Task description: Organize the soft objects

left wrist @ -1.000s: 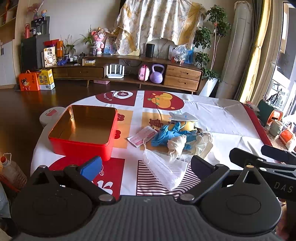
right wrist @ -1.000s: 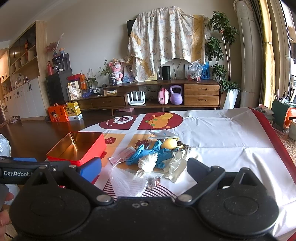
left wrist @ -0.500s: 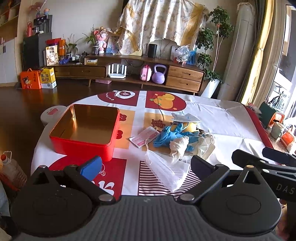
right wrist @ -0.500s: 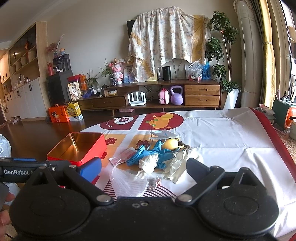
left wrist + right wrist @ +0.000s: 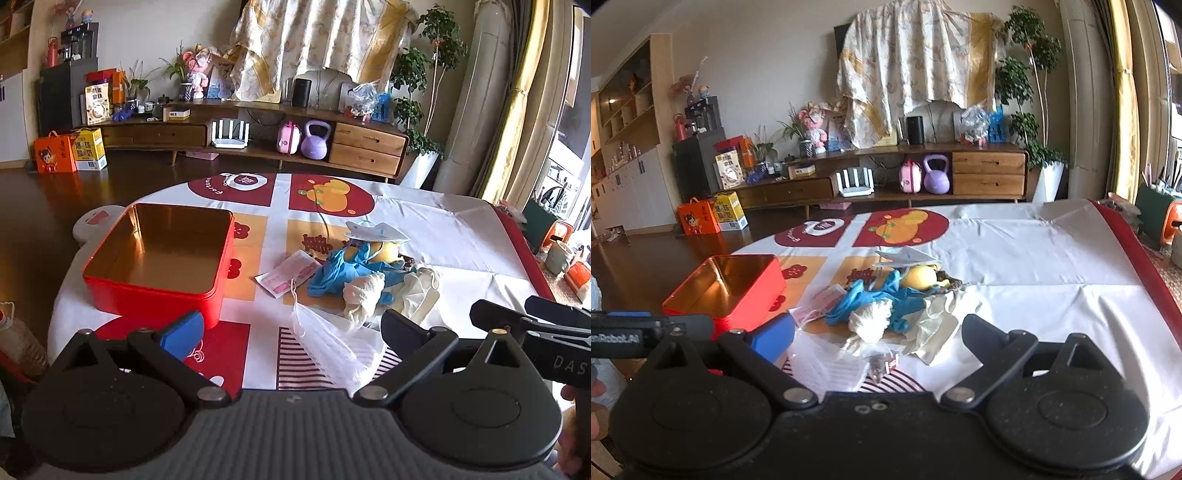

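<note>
An open red tin (image 5: pixel 155 269) with a gold inside stands empty on the table's left; it also shows in the right wrist view (image 5: pixel 727 291). A heap of soft things lies to its right: blue gloves (image 5: pixel 336 269), a white cloth ball (image 5: pixel 364 295), a cream glove (image 5: pixel 417 291), a white face mask (image 5: pixel 325 343), a folded mask (image 5: pixel 373 232), a yellow toy (image 5: pixel 921 277), a pink packet (image 5: pixel 288 273). My left gripper (image 5: pixel 291 325) is open and empty, near the table's front edge. My right gripper (image 5: pixel 879 328) is open and empty, just short of the heap.
The table (image 5: pixel 443 236) has a white cloth with red and orange prints. The right gripper's body (image 5: pixel 535 328) shows at the right of the left wrist view. A wooden sideboard (image 5: pixel 258 136) stands behind. Cups and boxes (image 5: pixel 561 254) sit off the right edge.
The left wrist view has risen and tilted slightly, so the tin and heap sit a little higher and nearer. Both grippers stay open; nothing on the table moved.
</note>
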Demonstrator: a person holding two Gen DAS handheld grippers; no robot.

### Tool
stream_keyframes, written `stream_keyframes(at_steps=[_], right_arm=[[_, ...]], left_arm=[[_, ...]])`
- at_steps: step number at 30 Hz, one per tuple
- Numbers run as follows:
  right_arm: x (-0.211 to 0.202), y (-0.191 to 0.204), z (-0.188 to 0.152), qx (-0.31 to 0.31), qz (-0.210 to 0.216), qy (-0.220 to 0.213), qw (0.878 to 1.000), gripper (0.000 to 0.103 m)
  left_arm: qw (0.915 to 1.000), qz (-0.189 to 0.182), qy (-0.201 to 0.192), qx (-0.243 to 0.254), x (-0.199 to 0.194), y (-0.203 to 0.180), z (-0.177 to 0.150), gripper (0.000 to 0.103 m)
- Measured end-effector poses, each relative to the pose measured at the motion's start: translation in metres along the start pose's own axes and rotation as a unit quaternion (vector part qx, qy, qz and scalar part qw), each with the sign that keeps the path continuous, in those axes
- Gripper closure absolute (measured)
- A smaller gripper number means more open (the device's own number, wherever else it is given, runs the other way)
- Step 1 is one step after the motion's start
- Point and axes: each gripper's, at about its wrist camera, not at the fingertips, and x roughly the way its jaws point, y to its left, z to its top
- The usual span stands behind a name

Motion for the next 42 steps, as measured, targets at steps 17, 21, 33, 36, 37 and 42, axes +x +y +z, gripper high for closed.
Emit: stream_keyframes(at_steps=[17, 21, 33, 36, 37, 42], right_arm=[[0.074, -0.041, 0.011, -0.034, -0.034, 0.046, 0.998, 0.012], [0.096, -0.047, 0.013, -0.044, -0.041, 0.058, 0.996, 0.016], [0.158, -0.06, 0.016, -0.043, -0.047, 0.101, 0.993, 0.022], [0.17, -0.059, 0.013, -0.054, -0.05, 0.112, 0.991, 0.024], [0.172, -0.059, 0.012, -0.056, -0.05, 0.115, 0.991, 0.025], [0.183, -0.059, 0.008, -0.06, -0.048, 0.128, 0.989, 0.032]], left_arm=[[0.9972, -0.046, 0.051, 0.029, 0.061, -0.015, 0.005, 0.0], [0.9946, -0.051, 0.08, 0.042, 0.088, -0.023, 0.006, 0.0], [0.9835, -0.048, 0.169, 0.045, 0.155, -0.035, -0.01, 0.0], [0.9813, -0.042, 0.178, 0.06, 0.164, -0.038, -0.015, 0.0], [0.9803, -0.043, 0.182, 0.064, 0.168, -0.039, -0.017, 0.0], [0.9767, -0.048, 0.198, 0.066, 0.178, -0.041, -0.023, 0.001]])
